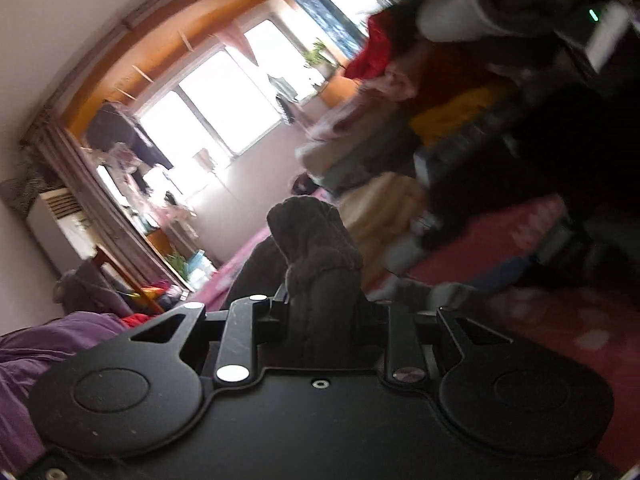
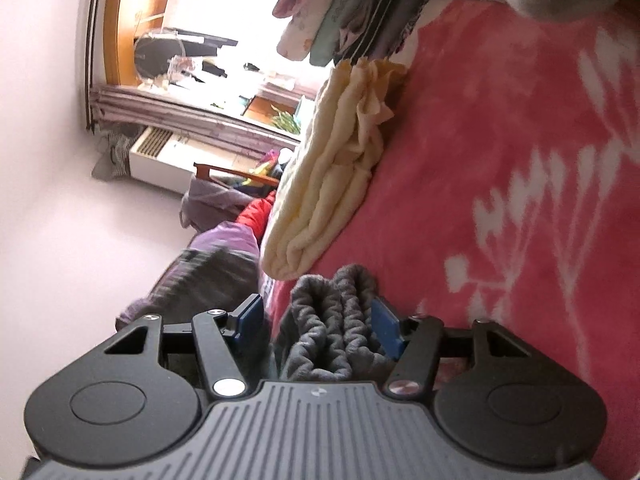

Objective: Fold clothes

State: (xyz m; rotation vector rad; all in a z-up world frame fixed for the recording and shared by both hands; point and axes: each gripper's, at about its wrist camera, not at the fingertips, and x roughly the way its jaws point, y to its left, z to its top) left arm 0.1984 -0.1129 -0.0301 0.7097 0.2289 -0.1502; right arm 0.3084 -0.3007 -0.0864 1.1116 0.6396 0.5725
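The left tool (image 1: pixel 320 304) and the right tool (image 2: pixel 316 320) are each gripping the grey knit garment (image 2: pixel 340 320), lifting it above the bed (image 2: pixel 520 160), probably needing spreading flat next.

Open stretch of pink blanket (image 2: pixel 520 160) lies clear to right of right claw (image 2: pixel 318 320); folded cream towel (image 2: pixel 328 168) blocks bed edge just ahead-left; stacked folded clothes (image 2: pixel 340 28) wall off far end; grey knit garment (image 2: pixel 336 320) fills claw gap; purple bedding (image 1: pixel 36 356) crowds left claw (image 1: pixel 324 308) side.
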